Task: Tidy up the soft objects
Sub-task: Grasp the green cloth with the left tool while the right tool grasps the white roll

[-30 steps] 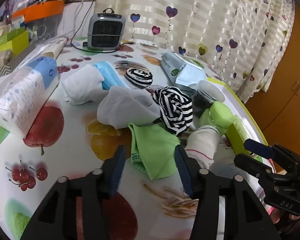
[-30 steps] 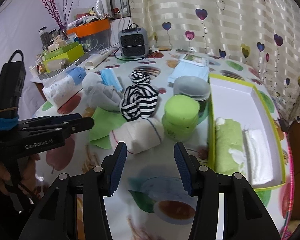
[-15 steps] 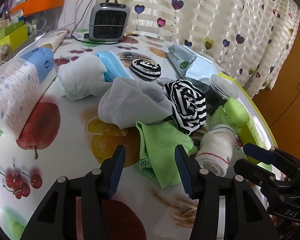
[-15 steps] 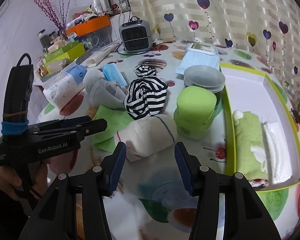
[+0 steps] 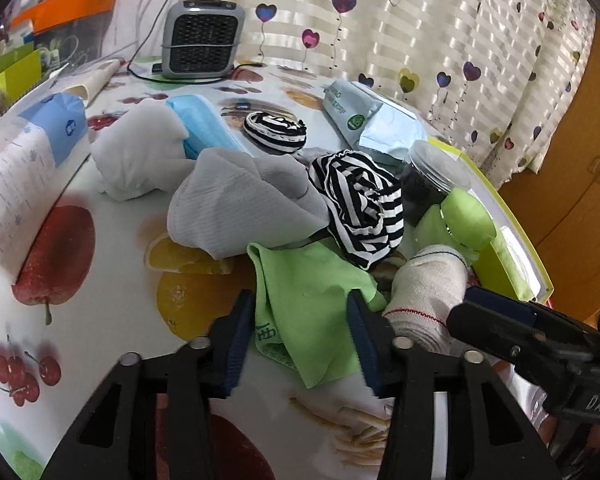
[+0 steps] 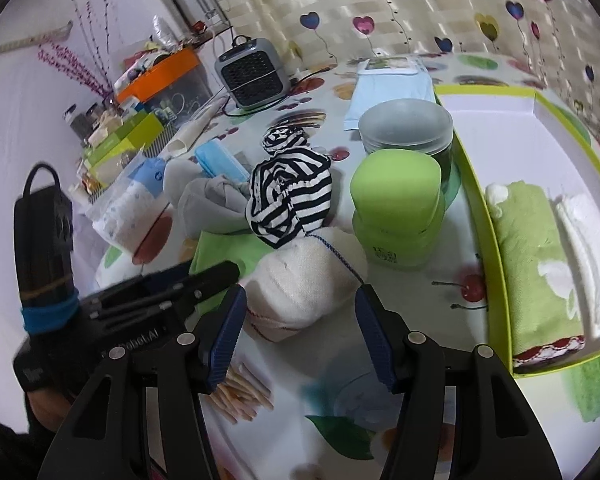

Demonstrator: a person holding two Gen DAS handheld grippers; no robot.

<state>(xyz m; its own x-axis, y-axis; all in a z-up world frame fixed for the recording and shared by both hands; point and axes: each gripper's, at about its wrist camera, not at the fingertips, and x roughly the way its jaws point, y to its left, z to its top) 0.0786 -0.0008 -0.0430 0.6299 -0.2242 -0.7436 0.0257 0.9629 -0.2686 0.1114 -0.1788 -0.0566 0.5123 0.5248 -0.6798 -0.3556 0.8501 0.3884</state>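
A light green cloth [image 5: 312, 308] lies flat on the fruit-print table, and my left gripper [image 5: 302, 340] straddles its near part with jaws closing, pads not pressing it. Just right of it lies a rolled white cloth [image 6: 304, 284] with red and blue stitching. My right gripper [image 6: 300, 332] sits over its near end, jaws opening and not gripping. Behind are a black-and-white striped cloth [image 5: 364, 208] and a grey cloth [image 5: 240, 204]. A green-rimmed box [image 6: 476, 208] on the right holds a rolled green towel [image 6: 536, 264] and a folded white towel [image 6: 588, 248].
A green bottle [image 6: 396, 208] and a grey-lidded jar [image 6: 404, 124] stand between the white roll and the box. A tissue pack [image 5: 16, 176], a blue mask pack [image 5: 204, 124], a wipes pack [image 5: 364, 120] and a small heater [image 5: 202, 40] lie further back.
My left jaws have narrowed around the green cloth. My right gripper has rolled, moved closer to the white roll, and its jaws have widened.
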